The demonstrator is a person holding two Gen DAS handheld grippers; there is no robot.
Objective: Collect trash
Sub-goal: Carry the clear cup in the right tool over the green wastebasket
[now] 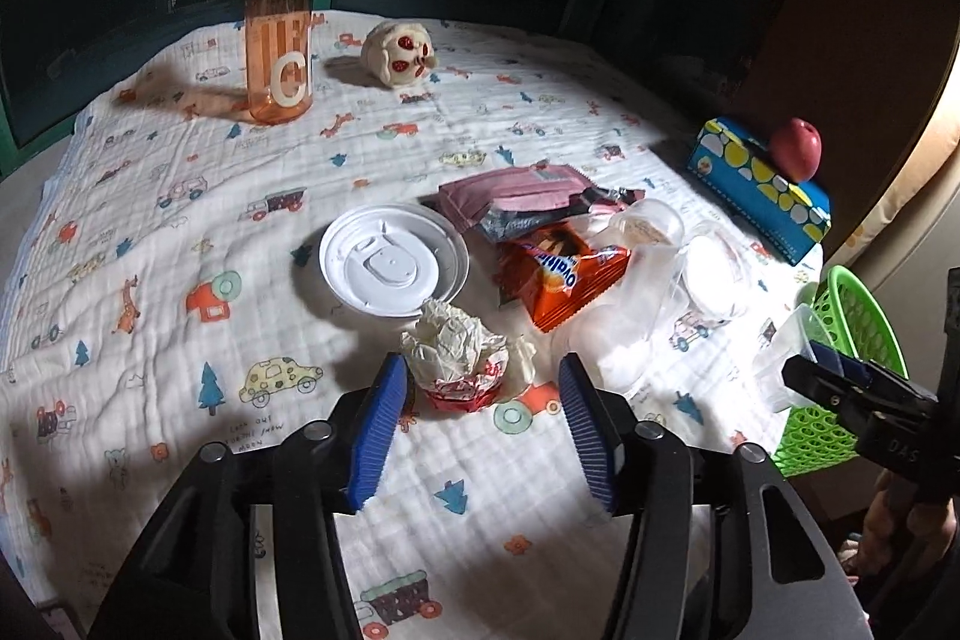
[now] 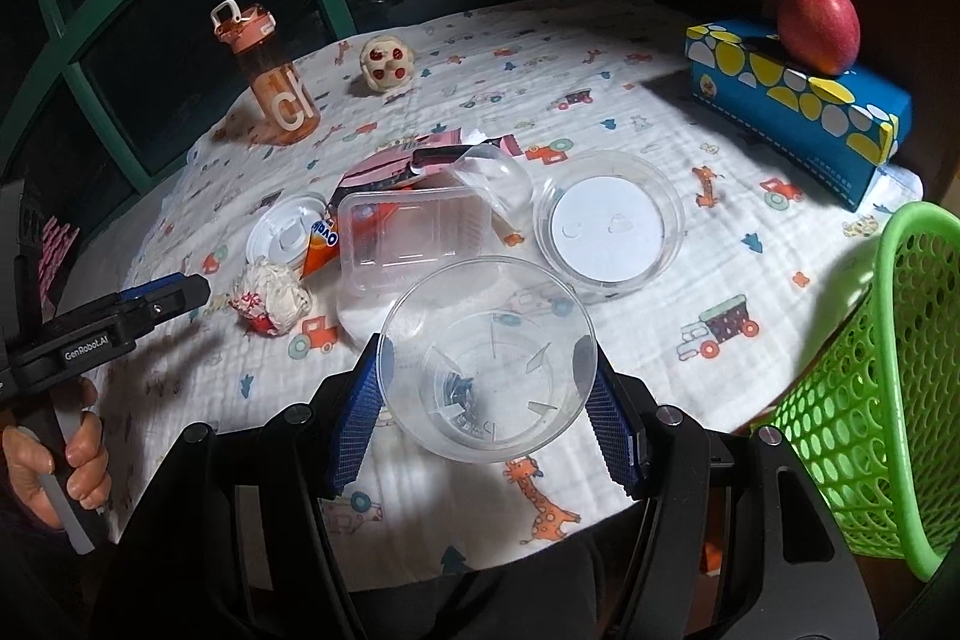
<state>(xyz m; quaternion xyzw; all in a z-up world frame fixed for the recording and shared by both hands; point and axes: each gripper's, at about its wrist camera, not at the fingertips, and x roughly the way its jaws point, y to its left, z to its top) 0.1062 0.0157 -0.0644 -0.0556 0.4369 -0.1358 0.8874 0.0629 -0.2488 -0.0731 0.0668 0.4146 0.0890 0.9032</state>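
Observation:
My left gripper [image 1: 480, 376] is open, its blue pads either side of a crumpled paper wrapper [image 1: 459, 355] on the table; the wrapper also shows in the right wrist view [image 2: 270, 301]. My right gripper [image 2: 486, 370] is shut on a clear plastic cup [image 2: 489, 358], held above the table near the green basket [image 2: 870, 376]. More trash lies mid-table: a white lid [image 1: 393, 259], an orange snack packet [image 1: 558, 274], a pink wrapper [image 1: 510, 196], a clear plastic box [image 2: 414, 235] and a clear round container [image 2: 609, 217].
An orange water bottle [image 1: 279, 16] and a small plush toy [image 1: 399, 52] stand at the back. A blue tissue box [image 2: 798, 100] with a red apple [image 2: 819, 25] on it sits at the right. The green basket [image 1: 852, 340] is off the table's right edge.

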